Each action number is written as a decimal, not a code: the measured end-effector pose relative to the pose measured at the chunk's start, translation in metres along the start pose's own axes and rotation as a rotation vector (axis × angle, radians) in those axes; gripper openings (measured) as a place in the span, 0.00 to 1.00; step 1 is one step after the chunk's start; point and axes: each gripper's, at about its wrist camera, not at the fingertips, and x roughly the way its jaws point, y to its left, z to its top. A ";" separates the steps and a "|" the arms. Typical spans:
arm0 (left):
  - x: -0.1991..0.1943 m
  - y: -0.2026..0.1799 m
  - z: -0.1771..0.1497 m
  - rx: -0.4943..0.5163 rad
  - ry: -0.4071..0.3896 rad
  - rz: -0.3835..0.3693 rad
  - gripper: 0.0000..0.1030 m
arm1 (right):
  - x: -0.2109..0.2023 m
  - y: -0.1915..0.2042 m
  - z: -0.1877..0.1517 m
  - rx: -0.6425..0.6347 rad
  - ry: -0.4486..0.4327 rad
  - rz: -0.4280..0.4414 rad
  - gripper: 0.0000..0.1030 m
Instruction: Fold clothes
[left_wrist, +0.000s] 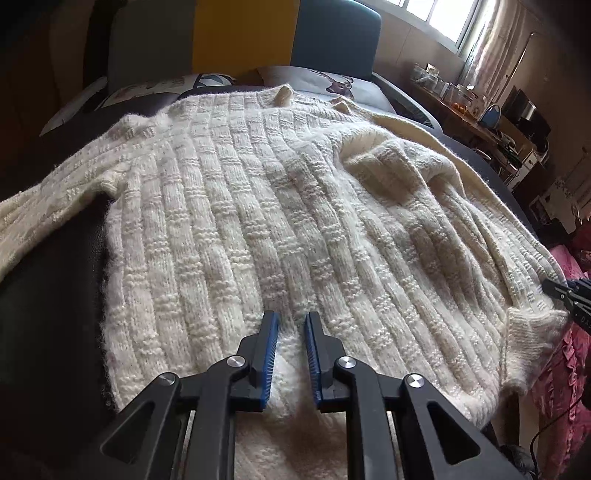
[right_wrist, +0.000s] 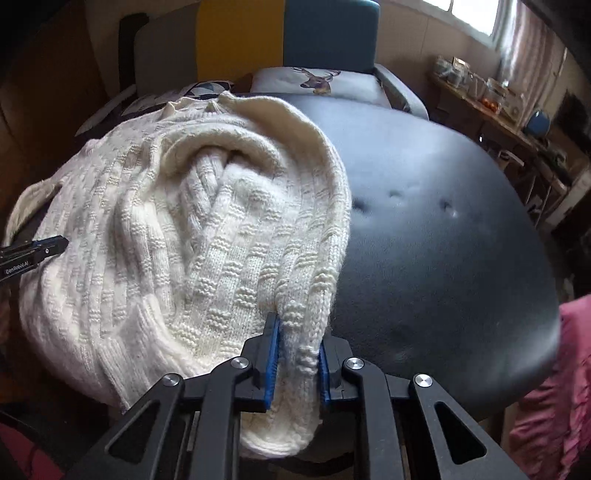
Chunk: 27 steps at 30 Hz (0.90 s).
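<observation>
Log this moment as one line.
task: fold clothes | left gripper: around sweater hem | right gripper: shut on sweater | surface: dark seat

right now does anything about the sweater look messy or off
Yes. The cream sweater is not flat: its right side is bunched into a rumpled fold on the dark cushion, and the hem droops over the front edge by the right tool.

Both wrist views sit low and close over the cream sweater (left_wrist: 258, 206), facing the deer cushion (left_wrist: 332, 85) beyond it. The left looks across the sweater's middle; the right, from its right edge, also takes in bare dark upholstery (right_wrist: 443, 240).
</observation>
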 end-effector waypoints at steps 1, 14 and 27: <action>0.000 0.001 -0.001 -0.006 0.001 -0.010 0.14 | -0.003 -0.002 0.006 -0.043 -0.004 -0.047 0.14; 0.003 -0.013 -0.002 0.117 0.014 0.022 0.15 | 0.057 -0.100 0.084 -0.070 0.089 -0.405 0.24; 0.009 -0.016 0.007 0.219 0.042 0.029 0.17 | 0.053 0.044 0.020 -0.121 0.118 0.227 0.50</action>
